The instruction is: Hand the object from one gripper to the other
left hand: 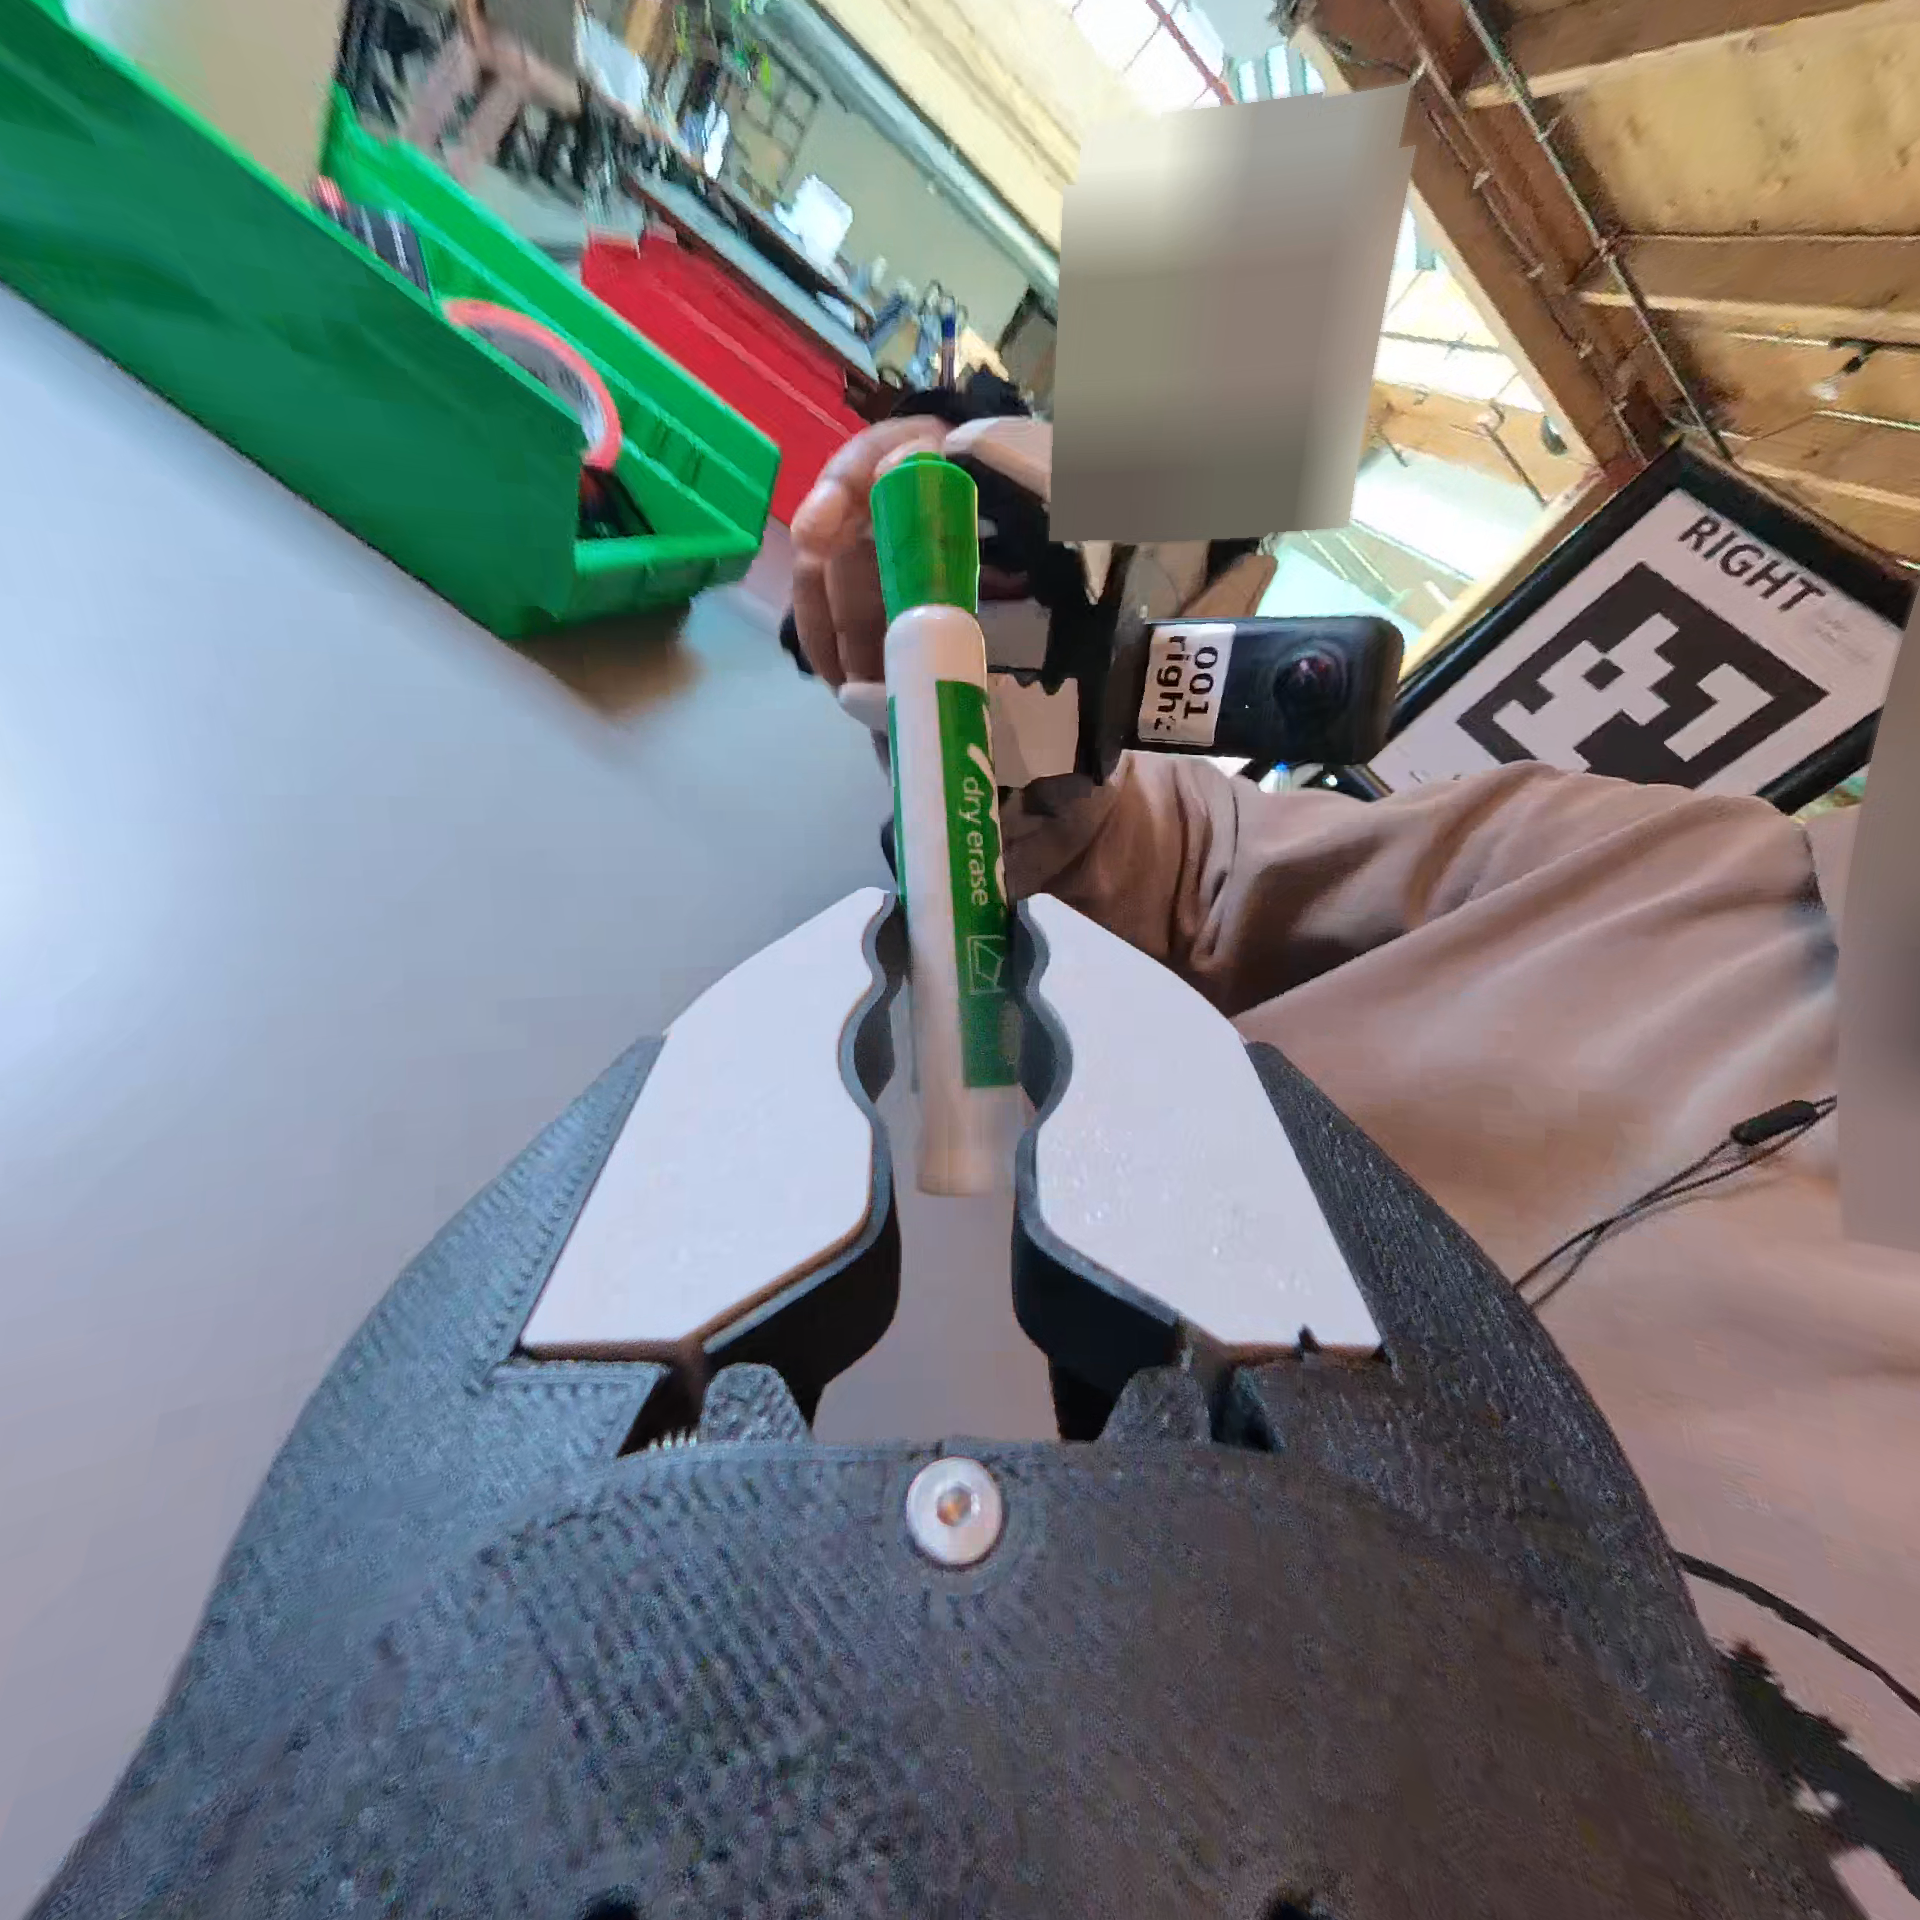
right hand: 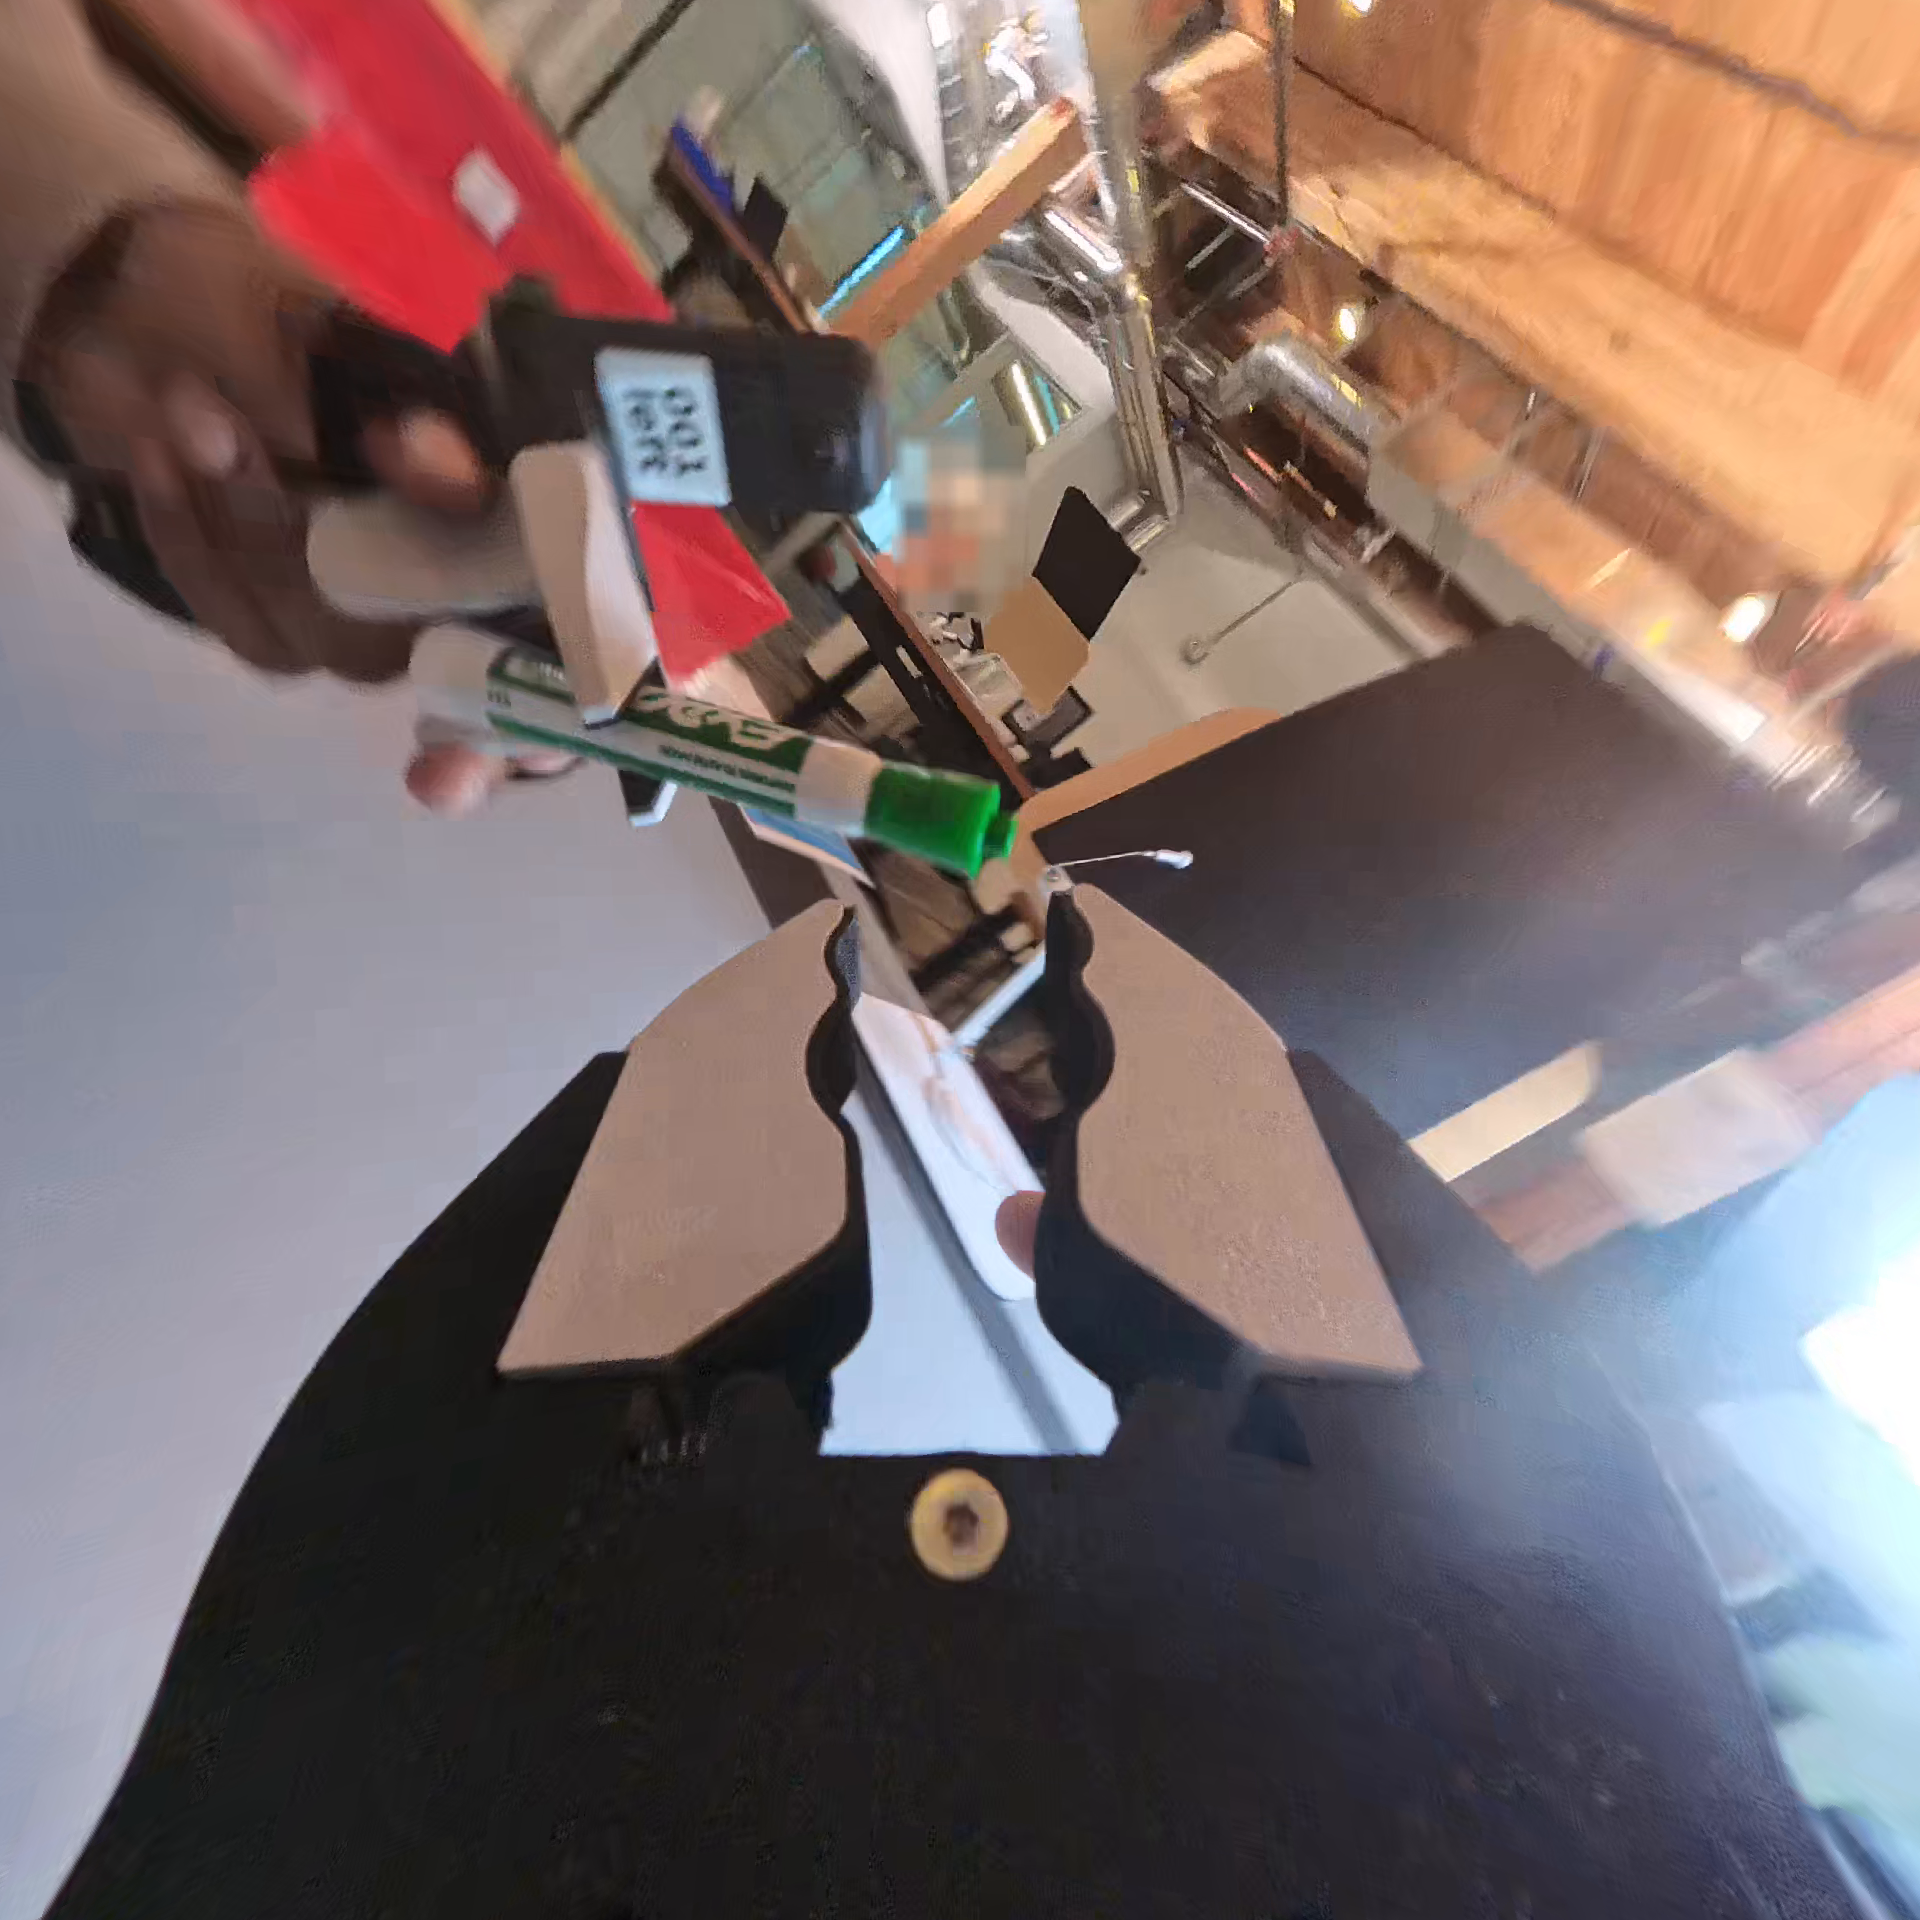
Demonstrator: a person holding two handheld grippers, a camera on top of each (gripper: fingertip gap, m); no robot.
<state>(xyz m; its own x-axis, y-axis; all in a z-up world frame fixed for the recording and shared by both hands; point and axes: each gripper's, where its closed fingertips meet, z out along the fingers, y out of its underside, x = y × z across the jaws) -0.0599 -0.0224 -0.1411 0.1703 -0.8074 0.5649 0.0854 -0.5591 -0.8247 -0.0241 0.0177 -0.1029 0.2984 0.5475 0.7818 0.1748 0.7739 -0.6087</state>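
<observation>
I am mid-handover, and the green marker [left hand: 940, 831] is the thing everything hangs on. My left gripper [left hand: 951, 997] has its 2 jaws closed on the marker's white barrel near the butt end, the wavy inner edges pressed against both sides of it; the capped end sticks out forward, away from my palm. My right gripper [right hand: 951, 914] has not taken it: in the right wrist view the 2 jaws stand apart with nothing between them, and the marker's green cap [right hand: 935, 816] lies just beyond and above their tips, apart from them. Behind the marker, in the left wrist view, sit a green bin [left hand: 343, 353] and a grey tabletop [left hand: 312, 831]; the right-hand tool's camera body [left hand: 1268, 686] shows just right of the marker.

By my reckoning the step in hand is the approach. Next, my right jaws should line up with the free capped half, pass around it, and close firmly before my left jaws let go.
</observation>
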